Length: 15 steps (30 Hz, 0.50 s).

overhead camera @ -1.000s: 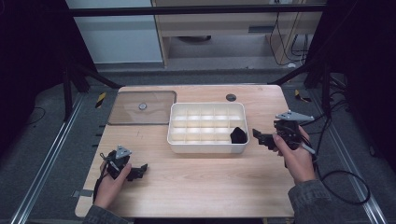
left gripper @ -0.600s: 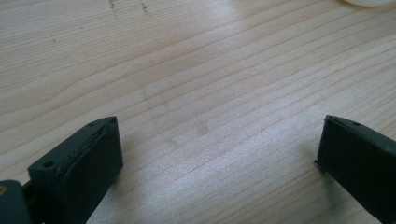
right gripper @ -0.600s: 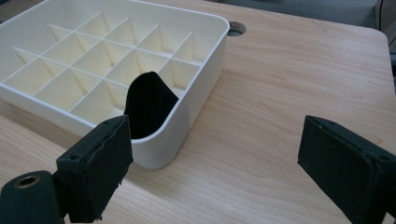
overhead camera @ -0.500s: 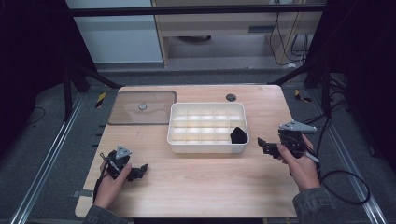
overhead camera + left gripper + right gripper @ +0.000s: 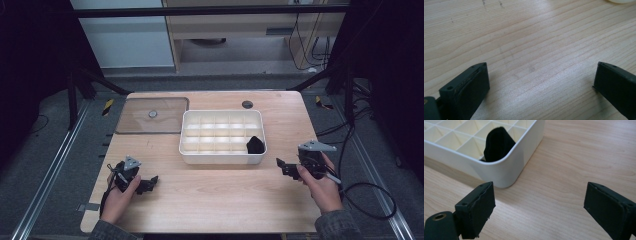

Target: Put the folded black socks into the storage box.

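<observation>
Broadly: wooden table (image 5: 215,200), bare along the near edge, with a clear flat lid (image 5: 152,116) lying at the far left. White divided tray (image 5: 222,137) set mid-table, long axis running left to right across the table. Black soft item (image 5: 255,144) tucked into the tray's near right corner compartment, standing up above the dividers, leaning on the wall as seen in the right gripper view (image 5: 497,143). Right gripper (image 5: 281,167) held just off that same corner, jaws spread wide and empty, pointed leftward toward the tray; black item ahead and slightly left of the jaws, across the tray wall. Left gripper (image 5: 151,182) resting low at the near left, well apart from the tray, jaws likewise wide with nothing between. Clearly the nearer hand for anything at that corner: the right. Probably a reach over the rim, then down.
</observation>
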Available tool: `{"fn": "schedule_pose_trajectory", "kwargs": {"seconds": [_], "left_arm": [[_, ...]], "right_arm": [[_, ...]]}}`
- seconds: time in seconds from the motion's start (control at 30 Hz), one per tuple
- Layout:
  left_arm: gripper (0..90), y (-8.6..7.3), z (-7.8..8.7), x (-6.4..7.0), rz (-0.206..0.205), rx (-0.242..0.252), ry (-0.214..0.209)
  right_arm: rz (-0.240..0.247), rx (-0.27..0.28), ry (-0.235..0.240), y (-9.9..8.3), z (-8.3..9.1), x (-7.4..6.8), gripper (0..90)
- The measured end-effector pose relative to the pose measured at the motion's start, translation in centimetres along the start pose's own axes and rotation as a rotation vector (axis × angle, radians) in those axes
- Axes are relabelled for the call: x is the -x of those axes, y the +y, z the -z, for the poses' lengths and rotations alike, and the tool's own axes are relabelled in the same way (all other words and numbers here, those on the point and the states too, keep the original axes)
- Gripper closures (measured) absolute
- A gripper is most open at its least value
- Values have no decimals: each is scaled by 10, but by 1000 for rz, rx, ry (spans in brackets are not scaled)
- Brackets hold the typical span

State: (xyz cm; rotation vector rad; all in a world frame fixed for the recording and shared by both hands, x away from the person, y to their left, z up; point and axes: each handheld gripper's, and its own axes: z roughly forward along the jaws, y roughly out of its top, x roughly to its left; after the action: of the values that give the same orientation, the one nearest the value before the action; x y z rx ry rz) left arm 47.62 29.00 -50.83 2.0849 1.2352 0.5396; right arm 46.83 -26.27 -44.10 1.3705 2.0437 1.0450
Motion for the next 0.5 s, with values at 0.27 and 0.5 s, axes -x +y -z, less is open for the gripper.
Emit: {"fn": "schedule_pose_trajectory", "kwargs": {"seconds": [0.27,0.5], "left_arm": [[0,0,0,0,0,0,-1],[0,0,0,1,3,3,-2]], "right_arm": [[9,-43,8,-20,-10,-5,101],[-9,-75,19,-36,-16,-7,101]]}}
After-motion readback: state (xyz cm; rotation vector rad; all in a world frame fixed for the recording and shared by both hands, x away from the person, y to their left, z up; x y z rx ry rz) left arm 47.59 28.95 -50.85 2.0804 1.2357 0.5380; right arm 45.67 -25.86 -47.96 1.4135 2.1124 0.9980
